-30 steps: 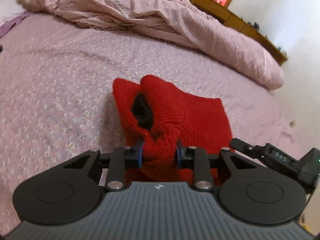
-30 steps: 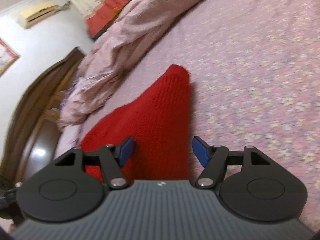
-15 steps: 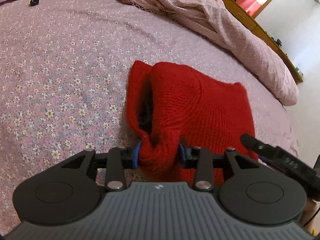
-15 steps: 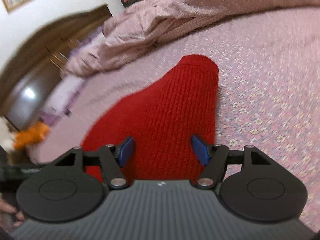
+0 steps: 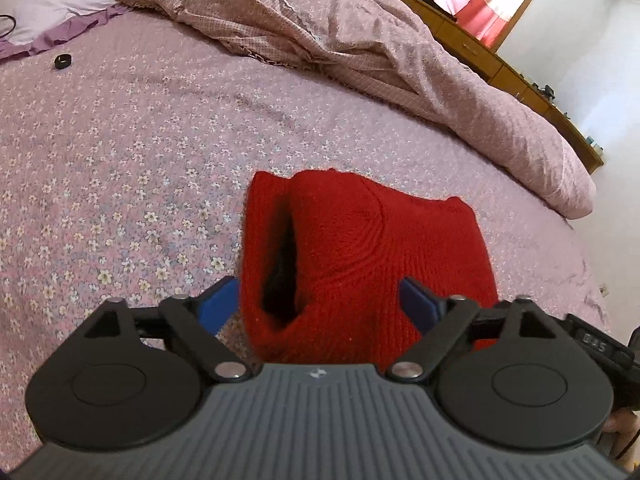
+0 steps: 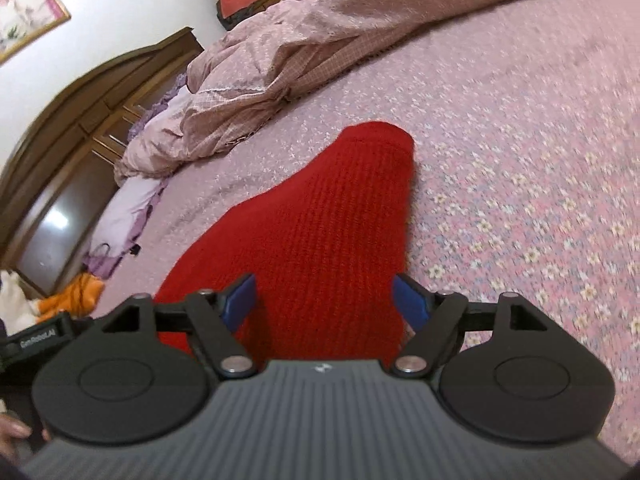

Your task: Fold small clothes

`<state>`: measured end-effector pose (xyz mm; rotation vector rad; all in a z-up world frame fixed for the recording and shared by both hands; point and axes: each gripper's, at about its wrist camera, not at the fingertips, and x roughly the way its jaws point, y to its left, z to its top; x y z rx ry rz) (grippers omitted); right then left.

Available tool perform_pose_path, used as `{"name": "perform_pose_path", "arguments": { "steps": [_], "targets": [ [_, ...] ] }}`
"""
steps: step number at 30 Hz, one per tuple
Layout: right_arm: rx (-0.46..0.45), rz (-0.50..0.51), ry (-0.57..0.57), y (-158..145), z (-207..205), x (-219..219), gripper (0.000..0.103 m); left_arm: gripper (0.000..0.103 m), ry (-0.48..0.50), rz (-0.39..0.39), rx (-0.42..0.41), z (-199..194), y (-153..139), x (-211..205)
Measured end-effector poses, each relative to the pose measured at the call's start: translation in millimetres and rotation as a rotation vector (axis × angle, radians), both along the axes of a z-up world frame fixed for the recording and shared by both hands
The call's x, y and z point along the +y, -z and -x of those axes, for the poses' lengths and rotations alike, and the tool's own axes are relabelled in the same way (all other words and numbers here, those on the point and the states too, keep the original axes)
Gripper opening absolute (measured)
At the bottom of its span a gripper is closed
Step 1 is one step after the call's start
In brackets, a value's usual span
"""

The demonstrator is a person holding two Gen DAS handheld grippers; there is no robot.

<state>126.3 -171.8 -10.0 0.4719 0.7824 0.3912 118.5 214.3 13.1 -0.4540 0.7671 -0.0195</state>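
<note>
The red knitted garment (image 5: pixel 360 256) lies on the floral pink bedsheet (image 5: pixel 120 184), folded over itself so that a dark opening shows along its left side in the left wrist view. The left gripper (image 5: pixel 318 304) sits low over the garment's near edge with its blue-padded fingers (image 5: pixel 218 300) spread wide, one on either side of the red knit and neither pressing into it. In the right wrist view the same garment (image 6: pixel 320 220) stretches away from the camera to a rounded far end, flat on the sheet. The right gripper (image 6: pixel 324 300) also stands wide apart, its blue pads (image 6: pixel 408 300) flanking the cloth (whether they brush the fabric cannot be told). A crumpled pink quilt (image 5: pixel 360 40) is heaped across the far side of the bed, well apart from the garment. A small black ring (image 5: pixel 62 60) rests on the sheet near a lilac pillow (image 5: pixel 44 12). A dark wooden headboard (image 6: pixel 80 120) rises behind the bedding.
</note>
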Motion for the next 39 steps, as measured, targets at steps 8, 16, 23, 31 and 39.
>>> {"name": "perform_pose_path", "arguments": {
  "steps": [8, 16, 23, 31, 39],
  "targets": [
    [0.103, -0.124, 0.002, 23.8, -10.1, -20.0, 0.086, 0.092, -0.024, 0.065, 0.092, -13.7, 27.4, 1.0],
    [0.155, -0.196, -0.047, 45.7, -25.6, -18.1, 0.097, 0.092, -0.019, 0.060, 0.099, -16.3, 31.0, 2.7],
    [0.125, -0.221, -0.082, 54.8, -27.4, -16.1, 0.099, 0.092, -0.024, 0.047, 0.101, -17.3, 31.4, 1.9],
    [0.126, -0.225, -0.118, 53.1, -37.0, -2.8, 0.103, 0.092, -0.020, 0.012, 0.091, -17.4, 28.9, -2.9],
    [0.100, -0.228, -0.116, 50.4, -45.0, 19.6, 0.091, 0.092, -0.030, 0.006, 0.090, -17.5, 27.8, -1.7]
  ]
}}
